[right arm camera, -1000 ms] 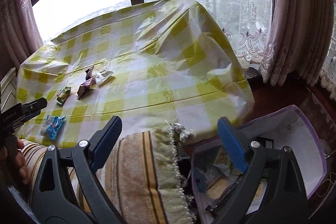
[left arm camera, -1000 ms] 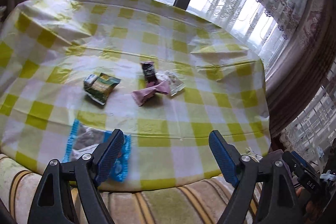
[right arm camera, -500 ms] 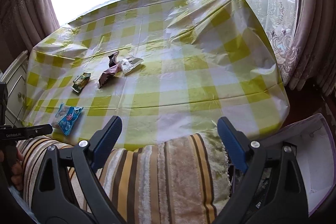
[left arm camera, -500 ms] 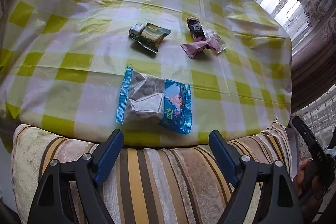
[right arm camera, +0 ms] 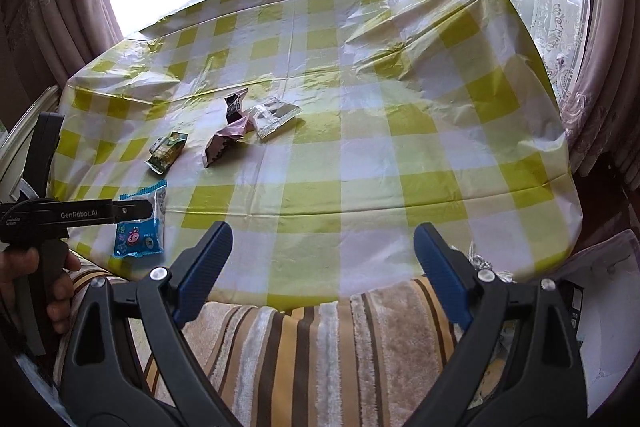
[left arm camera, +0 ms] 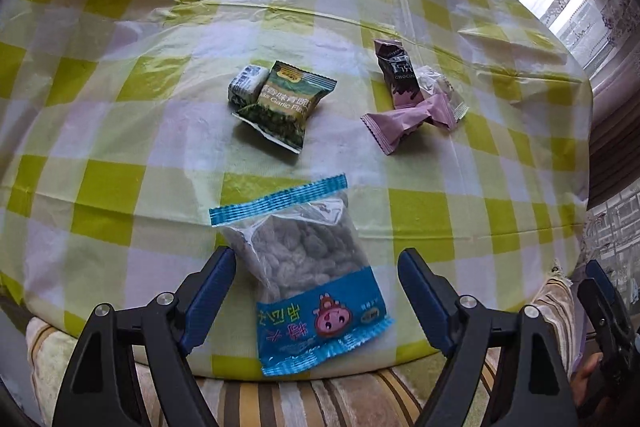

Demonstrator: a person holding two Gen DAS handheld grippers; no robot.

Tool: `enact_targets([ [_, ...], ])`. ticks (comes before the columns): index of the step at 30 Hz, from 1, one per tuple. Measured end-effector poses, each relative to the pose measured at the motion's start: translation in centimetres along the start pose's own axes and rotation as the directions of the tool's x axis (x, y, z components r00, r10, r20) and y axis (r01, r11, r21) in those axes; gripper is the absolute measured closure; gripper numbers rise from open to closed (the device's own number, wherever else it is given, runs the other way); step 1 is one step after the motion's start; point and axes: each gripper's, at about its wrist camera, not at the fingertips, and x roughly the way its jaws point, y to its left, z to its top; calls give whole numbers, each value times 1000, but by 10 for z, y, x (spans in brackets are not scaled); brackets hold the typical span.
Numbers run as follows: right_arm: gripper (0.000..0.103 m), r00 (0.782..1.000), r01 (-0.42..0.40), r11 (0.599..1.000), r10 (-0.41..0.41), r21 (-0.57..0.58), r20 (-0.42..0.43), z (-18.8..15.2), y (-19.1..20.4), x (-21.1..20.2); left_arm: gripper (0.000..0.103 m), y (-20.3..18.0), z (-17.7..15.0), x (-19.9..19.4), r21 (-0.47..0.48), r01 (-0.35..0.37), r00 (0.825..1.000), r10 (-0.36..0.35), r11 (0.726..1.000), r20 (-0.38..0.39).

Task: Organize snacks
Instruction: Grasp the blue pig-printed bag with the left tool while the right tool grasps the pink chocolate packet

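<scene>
While both grippers' fingers stand wide and empty, the clear blue-edged plastic snack bag (left arm camera: 304,267) holds pale puffed pieces on the table (left arm camera: 120,131).

Glossy plastic tablecloth (left arm camera: 120,131), crinkly clear-and-blue snack bag (left arm camera: 308,267), plush striped cushion (right arm camera: 320,355).

A: Snacks on the table?
B: Nearest the edge, a clear bag with blue ends (left arm camera: 308,267), pale puffed pieces inside, pig cartoon on the label, lying flat.
A: Further in?
B: A green garlic-flavour packet (left arm camera: 286,103), flat, overlapping a small white wrapped candy (left arm camera: 246,85) on its left. Well apart to the right, a cluster: a dark chocolate packet (left arm camera: 398,75), a pink wrapper (left arm camera: 404,121) twisted across it, and a clear crinkled wrapper (left arm camera: 440,87) behind, all touching.
A: Any upright?
B: None, all lying down.
</scene>
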Motion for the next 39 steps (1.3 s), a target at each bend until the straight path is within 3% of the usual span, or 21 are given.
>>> enact_targets([
  [5,10,1000,-8,1000,8,13,-19,8,8,13,19,-14,-3,9,100,-81,996,83,992,-25],
  [7,10,1000,-8,1000,8,3,-25,12,16,19,32,-13,-7,12,119,-97,994,102,988,-39],
  [11,10,999,-12,1000,12,-17,-32,22,34,31,41,-9,-6,12,118,-86,996,90,989,-27],
  [19,10,997,-61,998,63,28,-50,45,71,68,46,17,16,11,20,-114,992,113,993,51],
  [24,11,995,-67,992,73,106,-61,55,86,96,47,34,9,5,-57,-79,992,85,995,96],
  [31,22,998,-23,981,32,191,-44,67,98,129,47,47,6,-3,-128,-25,988,44,991,150],
  [36,23,998,6,978,5,207,-56,68,102,149,47,49,5,-3,-137,-1,987,23,991,161],
  [39,33,998,41,981,-29,190,-64,66,105,160,47,50,5,-3,-137,7,986,16,990,167],
])
